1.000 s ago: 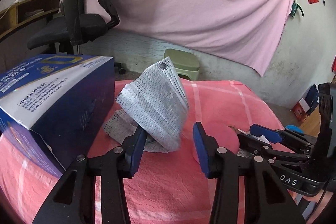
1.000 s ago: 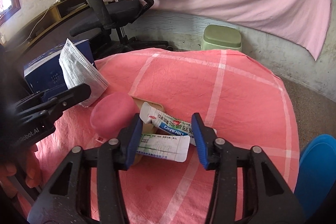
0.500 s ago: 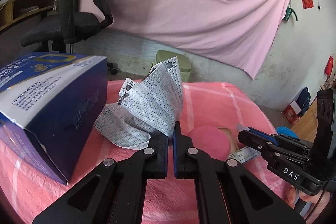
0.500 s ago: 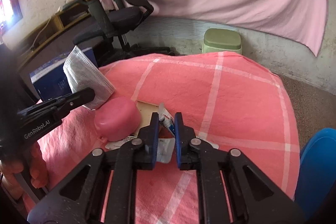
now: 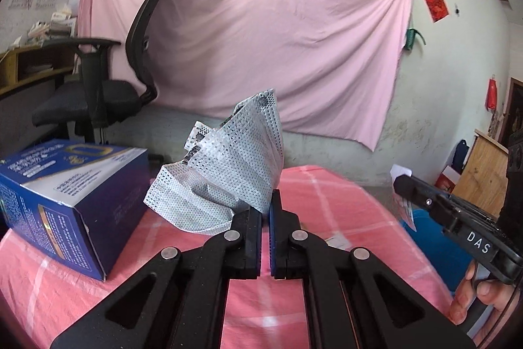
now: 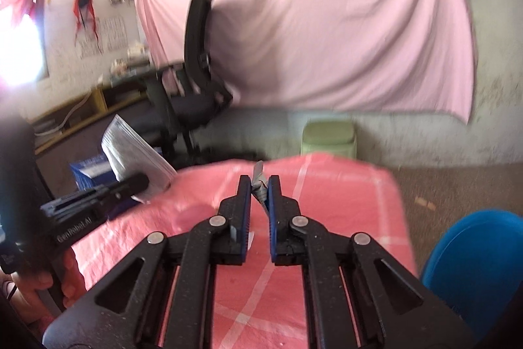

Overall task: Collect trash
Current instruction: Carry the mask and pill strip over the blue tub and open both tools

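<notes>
- The left gripper (image 5: pixel 265 208) had its jaws pressed together on the lower edge of a crumpled grey face mask (image 5: pixel 225 172), which stood up clear of the pink checked tablecloth (image 5: pixel 343 205).
- The right gripper (image 6: pixel 259 185) had its jaws closing, with a thin wrapper (image 6: pixel 258 177) pinched between the pads near the tips.
- Only the left wrist view showed the mask's mesh surface and the blue carton (image 5: pixel 68 185) close up; the carton lay just beside the mask, on the table's left side.
- Only the right wrist view, which was blurred, showed a blue bin (image 6: pixel 474 260) beyond the table's right edge, a green stool (image 6: pixel 328 136) behind the far edge, and a pink rounded object (image 6: pixel 193 215) on the cloth.
- Each view caught the other tool from the side, with fingers (image 5: pixel 474 296) of the person's hand on its handle.
- The middle and far part of the cloth lay bare; an office chair (image 5: pixel 98 100) stood past the left edge.
</notes>
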### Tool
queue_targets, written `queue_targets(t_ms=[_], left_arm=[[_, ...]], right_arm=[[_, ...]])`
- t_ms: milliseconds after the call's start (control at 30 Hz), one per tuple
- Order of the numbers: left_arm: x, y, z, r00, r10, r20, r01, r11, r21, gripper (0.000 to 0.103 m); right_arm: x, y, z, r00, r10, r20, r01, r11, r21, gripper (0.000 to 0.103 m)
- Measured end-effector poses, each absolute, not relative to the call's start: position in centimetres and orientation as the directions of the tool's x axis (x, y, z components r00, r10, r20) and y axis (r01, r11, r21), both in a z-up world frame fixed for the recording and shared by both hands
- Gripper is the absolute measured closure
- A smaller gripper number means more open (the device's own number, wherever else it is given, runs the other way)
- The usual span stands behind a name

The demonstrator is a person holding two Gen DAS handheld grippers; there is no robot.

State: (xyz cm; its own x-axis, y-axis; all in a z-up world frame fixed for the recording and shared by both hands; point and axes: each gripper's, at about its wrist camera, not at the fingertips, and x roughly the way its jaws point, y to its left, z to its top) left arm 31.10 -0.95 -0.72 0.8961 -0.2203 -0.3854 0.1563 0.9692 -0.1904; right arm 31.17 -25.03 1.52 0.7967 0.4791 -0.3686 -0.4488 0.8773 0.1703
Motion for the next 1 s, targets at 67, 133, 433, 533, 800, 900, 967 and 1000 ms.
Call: queue_targets(t_ms=[67, 133, 433, 533, 800, 900, 967, 1000], left_arm=[[30.2, -2.0, 0.0, 0.911, -0.219, -0.348, 0.170, 0.971, -0.167, 0.101], [29.1, -3.1, 0.8, 0.925, -0.225, -0.307, 0.187, 0.971, -0.149, 0.101], [26.7, -9.8, 5.8, 0.934, -0.311, -0.176, 0.303, 0.950, -0.071, 0.101], [26.3, -12.4, 6.8, 0.922, -0.358, -0.147, 0.356, 0.934, -0.042, 0.101], [26.4, -20.5, 6.9, 0.865, -0.473, -0.167, 0.478, 0.878, -0.017, 0.101], [26.9, -24.5, 5.9, 0.821, -0.524, -0.226, 0.532, 0.846, -0.028, 0.101], [27.9, -26.6, 5.0, 0.782, -0.558, -0.277, 0.569, 0.821, -0.046, 0.101], [28.1, -27.5, 4.6, 0.764, -0.573, -0.297, 0.586, 0.809, -0.053, 0.101]], right_arm=[[29.7, -26.1, 2.5, 0.827, 0.480, -0.294, -0.450, 0.877, 0.168, 0.068], [28.8, -27.2, 3.4, 0.845, 0.480, -0.236, -0.451, 0.877, 0.167, 0.068], [23.6, -32.0, 7.7, 0.925, 0.380, -0.014, -0.377, 0.920, 0.109, 0.068], [22.5, -34.0, 8.4, 0.942, 0.335, 0.008, -0.334, 0.936, 0.109, 0.068], [21.3, -41.0, 7.7, 0.982, 0.187, -0.036, -0.181, 0.973, 0.141, 0.068], [21.5, -43.8, 6.6, 0.987, 0.141, -0.080, -0.127, 0.978, 0.164, 0.068], [21.7, -45.4, 5.8, 0.985, 0.127, -0.117, -0.103, 0.976, 0.192, 0.068], [22.0, -46.1, 5.4, 0.983, 0.119, -0.137, -0.089, 0.974, 0.207, 0.068]])
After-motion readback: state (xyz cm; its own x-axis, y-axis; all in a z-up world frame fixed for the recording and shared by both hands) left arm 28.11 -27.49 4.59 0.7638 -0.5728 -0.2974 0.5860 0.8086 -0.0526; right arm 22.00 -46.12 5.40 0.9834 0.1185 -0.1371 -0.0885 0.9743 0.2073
